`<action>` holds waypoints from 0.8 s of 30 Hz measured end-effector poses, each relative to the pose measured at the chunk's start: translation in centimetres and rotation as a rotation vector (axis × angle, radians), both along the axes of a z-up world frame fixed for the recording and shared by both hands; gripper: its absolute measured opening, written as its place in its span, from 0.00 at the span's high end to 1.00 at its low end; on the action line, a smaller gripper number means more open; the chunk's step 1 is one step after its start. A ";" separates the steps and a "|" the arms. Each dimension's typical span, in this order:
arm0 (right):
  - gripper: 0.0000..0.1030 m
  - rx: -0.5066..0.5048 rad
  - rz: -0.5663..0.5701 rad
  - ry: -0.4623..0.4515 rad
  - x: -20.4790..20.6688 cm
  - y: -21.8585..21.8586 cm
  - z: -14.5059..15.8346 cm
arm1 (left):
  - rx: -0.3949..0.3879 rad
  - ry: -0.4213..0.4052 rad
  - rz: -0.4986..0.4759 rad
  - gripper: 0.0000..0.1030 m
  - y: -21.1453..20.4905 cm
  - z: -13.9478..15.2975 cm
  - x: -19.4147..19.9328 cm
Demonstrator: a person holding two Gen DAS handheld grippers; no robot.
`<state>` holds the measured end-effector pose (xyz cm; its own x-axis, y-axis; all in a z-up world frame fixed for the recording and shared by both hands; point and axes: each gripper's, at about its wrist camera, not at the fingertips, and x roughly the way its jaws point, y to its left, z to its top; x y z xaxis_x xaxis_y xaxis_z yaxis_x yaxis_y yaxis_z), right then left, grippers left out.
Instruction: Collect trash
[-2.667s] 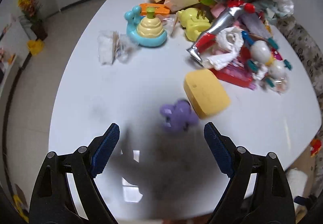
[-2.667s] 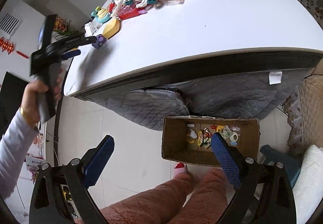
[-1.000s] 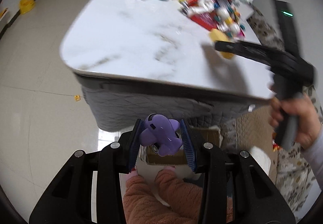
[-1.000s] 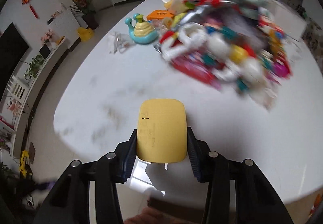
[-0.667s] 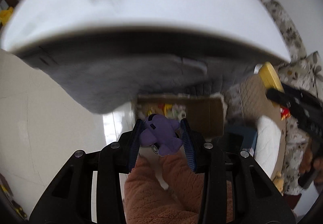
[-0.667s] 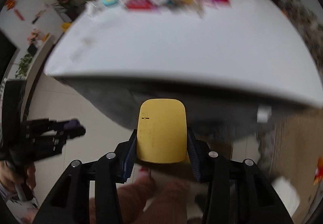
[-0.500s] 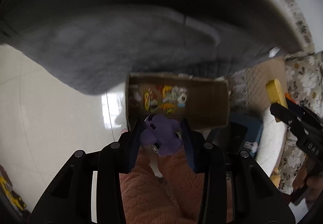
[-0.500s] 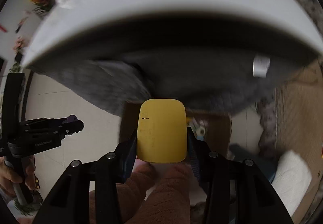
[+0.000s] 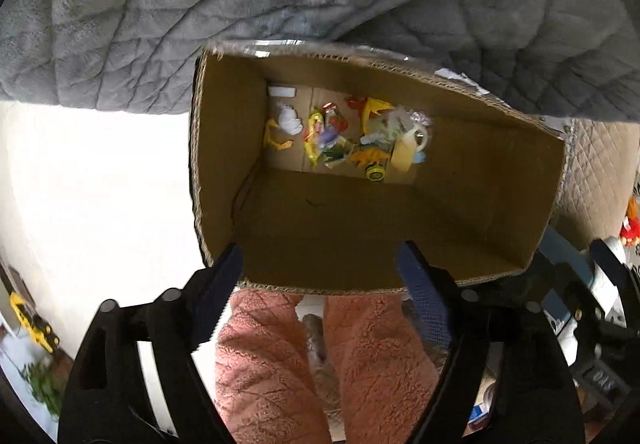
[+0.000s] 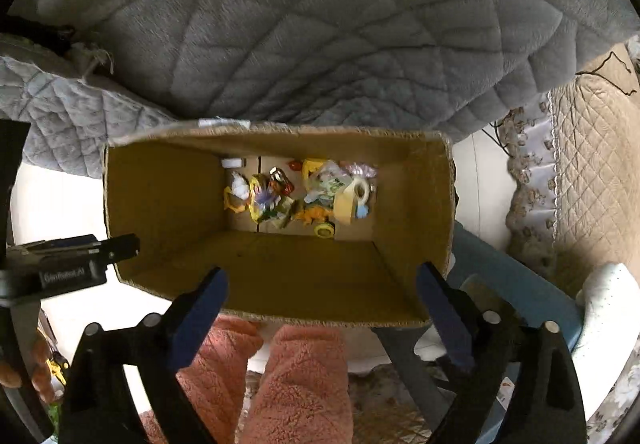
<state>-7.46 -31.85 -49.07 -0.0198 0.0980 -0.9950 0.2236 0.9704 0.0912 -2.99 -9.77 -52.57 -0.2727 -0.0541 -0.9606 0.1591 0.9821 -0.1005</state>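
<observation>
Right view alone shows the left gripper (image 10: 120, 244) beside the box (image 10: 160, 196); both grippers, right (image 10: 320, 284) included, have just spread, empty, above the trash (image 9: 344, 140) on the box floor

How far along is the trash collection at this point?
Done: a pile of litter lies in the box. In hand: nothing. The left gripper and right gripper hang over the box; their jaws have just been opening, with nothing between them. Left: these views do not show what remains.
</observation>
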 end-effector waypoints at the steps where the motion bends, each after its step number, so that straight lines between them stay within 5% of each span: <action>1: 0.08 0.005 0.000 0.005 -0.2 -0.1 0.0 | -0.001 -0.006 -0.002 0.20 -0.1 0.3 -0.1; 7: 0.07 0.042 -0.015 -0.006 -0.3 -0.5 2.7 | -0.011 -0.023 -0.016 0.20 0.8 3.4 -1.1; 12: 0.07 0.047 0.018 -0.153 -0.5 0.4 11.2 | -0.049 -0.111 -0.048 0.20 2.0 10.4 -2.2; 18: 0.05 0.045 0.072 -0.405 -0.3 2.3 25.0 | -0.083 -0.314 -0.039 0.20 5.3 23.3 -2.4; 24: 0.05 0.003 0.076 -0.721 1.7 3.6 39.2 | -0.112 -0.663 0.026 0.20 8.3 38.5 -0.1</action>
